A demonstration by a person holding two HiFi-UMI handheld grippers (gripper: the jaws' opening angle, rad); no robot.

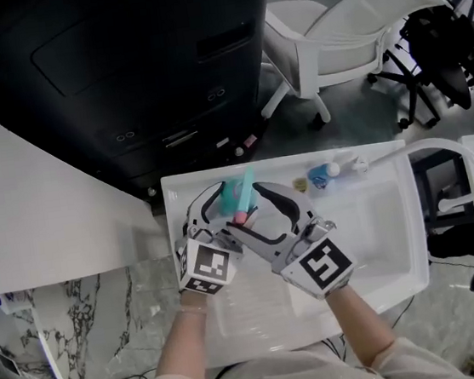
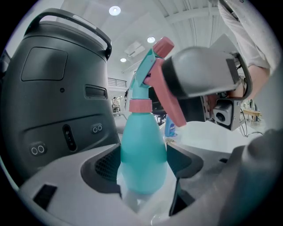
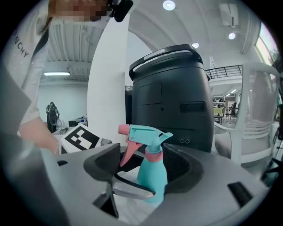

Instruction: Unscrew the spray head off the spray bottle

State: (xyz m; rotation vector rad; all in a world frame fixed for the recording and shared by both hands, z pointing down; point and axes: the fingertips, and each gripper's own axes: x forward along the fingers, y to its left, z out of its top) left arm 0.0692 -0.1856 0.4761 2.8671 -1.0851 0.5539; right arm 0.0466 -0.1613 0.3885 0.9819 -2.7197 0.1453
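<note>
Spray bottle lower body hidden among fingers

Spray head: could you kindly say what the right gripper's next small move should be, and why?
Probably close the right gripper on the pink collar under the spray head and twist. Its jaws stand open either side of the neck, pressing nothing, while the left gripper clamps the spray bottle by its teal body, and the head still sits on it.

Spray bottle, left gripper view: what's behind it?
A big black machine at left, a small blue bottle on the white tray, and the right gripper, open, beside the spray head. The spray bottle itself covers the tray directly behind it.
</note>
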